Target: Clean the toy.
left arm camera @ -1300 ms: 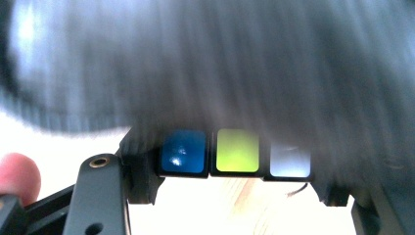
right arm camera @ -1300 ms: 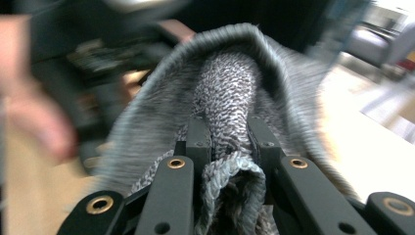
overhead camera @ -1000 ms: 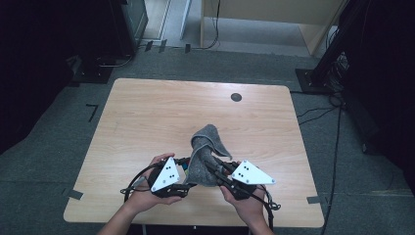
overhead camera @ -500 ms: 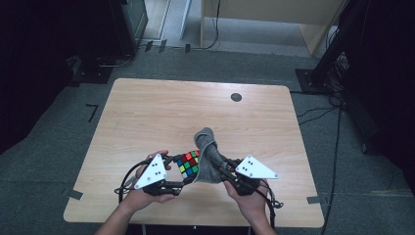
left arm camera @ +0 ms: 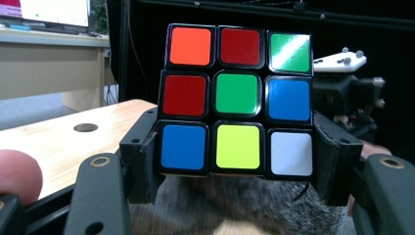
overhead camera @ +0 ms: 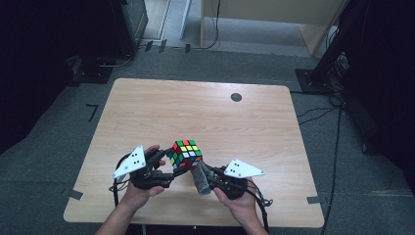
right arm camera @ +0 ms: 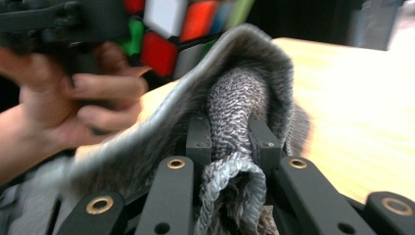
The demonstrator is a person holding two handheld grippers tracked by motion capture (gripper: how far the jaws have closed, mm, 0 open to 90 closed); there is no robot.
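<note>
step: wiping cube | left gripper point(overhead camera: 172, 172) jaws are pinching the multicoloured plastic puzzle cube point(overhead camera: 185, 153) above the wooden tabletop point(overhead camera: 205, 107) | right gripper point(overhead camera: 203, 177) jaws are clamping the bunched grey knitted cloth point(overhead camera: 199, 180) just beside it | remaining: wiping looks unfinished

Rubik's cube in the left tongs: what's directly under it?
Grey cloth bunches just below the Rubik's cube, which the left tongs clamp by its sides. The right tongs pinch that cloth. The cube's underside and any contact with the cloth are hidden.

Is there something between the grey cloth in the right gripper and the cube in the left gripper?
Nothing visible stands between them. The cube is clamped in the left gripper, and the cloth, pinched by the right gripper, hangs just below and beside it.
</note>
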